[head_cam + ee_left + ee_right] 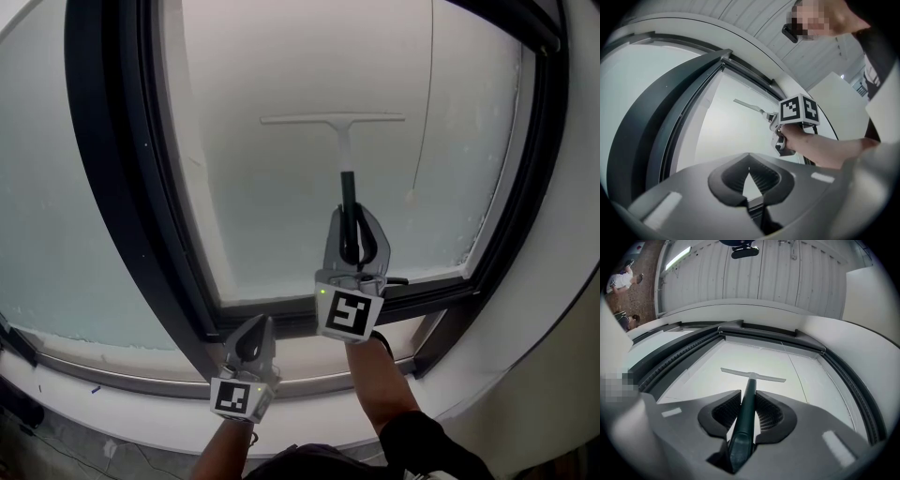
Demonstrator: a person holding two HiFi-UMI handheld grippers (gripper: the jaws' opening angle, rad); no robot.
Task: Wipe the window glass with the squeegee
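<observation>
in the head view my right gripper (354,225) is clenched on the dark handle of the squeegee (339,141). the squeegee stands upright on the glass (272,206), with its pale blade level across the pane, far above the gripper. a thin cord (429,94) hangs to the right of the blade. my left gripper (253,328) sits nearer and to the left, over the pale sill (141,394) below the dark frame (112,187), apart from the squeegee. in the left gripper view that gripper's jaws are together at the tips with nothing between them. beyond them the right gripper points the squeegee at the glass. in the right gripper view the handle runs straight up between the two ribbed pads (768,416), both pressed to it. the blade lies crosswise on the pane, well short of the far frame.
</observation>
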